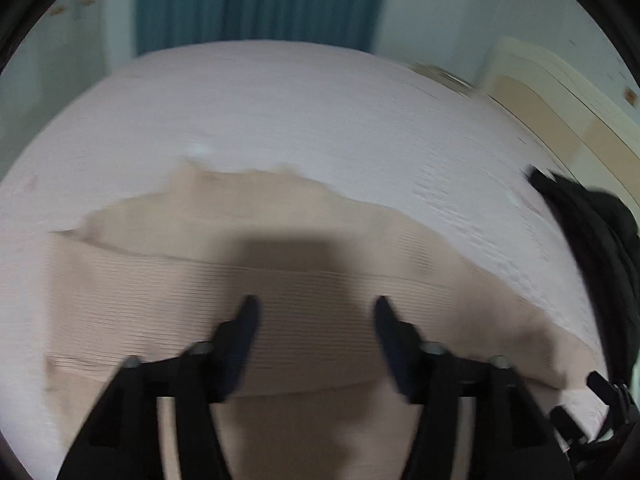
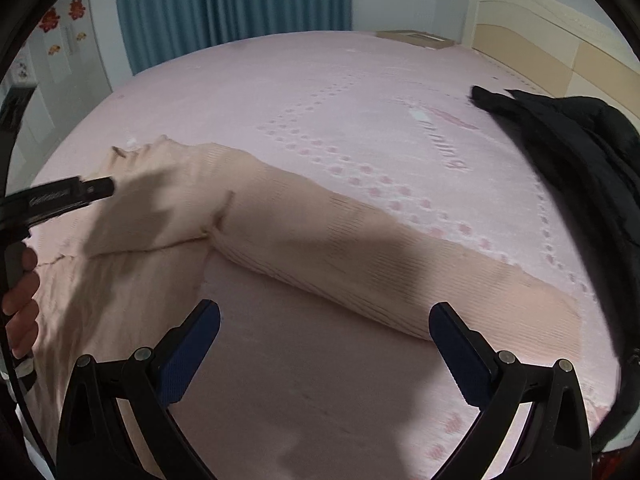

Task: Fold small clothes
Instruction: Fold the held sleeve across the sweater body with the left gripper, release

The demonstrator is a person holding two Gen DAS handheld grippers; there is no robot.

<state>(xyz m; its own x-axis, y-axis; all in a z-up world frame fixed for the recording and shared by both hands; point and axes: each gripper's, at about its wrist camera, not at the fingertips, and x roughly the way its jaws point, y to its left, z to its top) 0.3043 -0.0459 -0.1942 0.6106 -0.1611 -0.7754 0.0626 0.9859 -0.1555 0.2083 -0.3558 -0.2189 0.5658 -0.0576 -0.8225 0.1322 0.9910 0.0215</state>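
Observation:
A beige ribbed knit top [image 2: 280, 232] lies spread on the pink bed sheet [image 2: 340, 112]. One long sleeve [image 2: 460, 284] stretches toward the right. My right gripper [image 2: 324, 320] is open and empty, hovering just in front of that sleeve. In the blurred left wrist view the top [image 1: 180, 292] fills the lower half. My left gripper [image 1: 316, 308] is open and empty above its ribbed band. The left gripper's body [image 2: 60, 196] also shows at the left edge of the right wrist view, over the top's shoulder.
A black garment [image 2: 568, 152] lies on the right side of the bed, also seen in the left wrist view [image 1: 588, 240]. A wooden headboard [image 2: 552, 36] stands at the right. A teal curtain [image 2: 232, 4] hangs behind the bed.

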